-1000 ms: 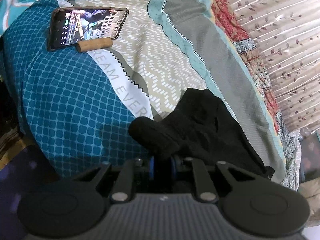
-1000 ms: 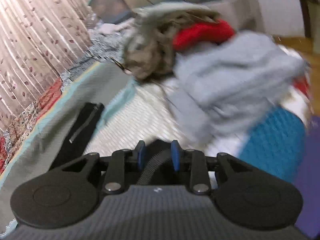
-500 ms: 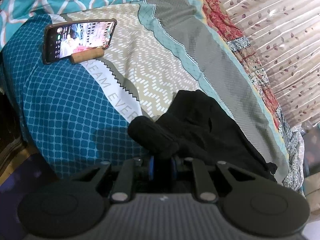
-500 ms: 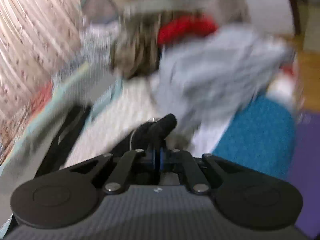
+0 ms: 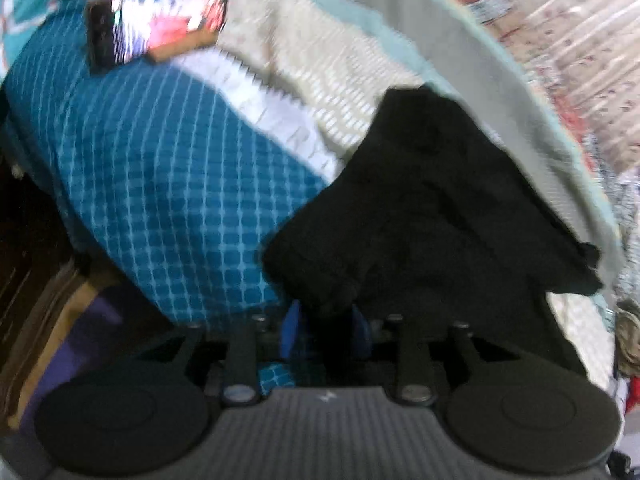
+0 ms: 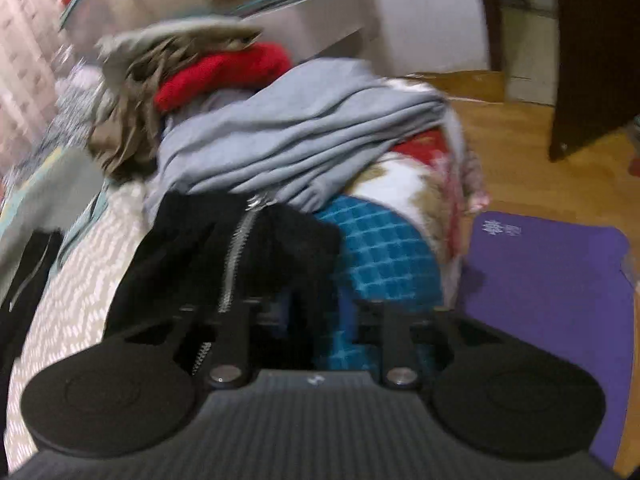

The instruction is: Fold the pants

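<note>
Left wrist view: black pants (image 5: pixel 432 200) were clamped in the left hand-held gripper (image 5: pixel 324 320), presumably for folding on the bed (image 5: pixel 168 200). Right hand-held gripper (image 6: pixel 316 316) was closed on their zippered edge (image 6: pixel 240 248), likely for matched lifting.

A lit phone (image 5: pixel 160 20) lies on the patterned bedspread (image 5: pixel 160 184); grey and red clothes (image 6: pixel 296 136) are piled beside a purple mat (image 6: pixel 544 280).

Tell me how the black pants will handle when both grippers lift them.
Likely floppy: the black pants bunch and drape from the left gripper. Probably light, sagging in soft folds. The zipper near the right gripper may snag.
</note>
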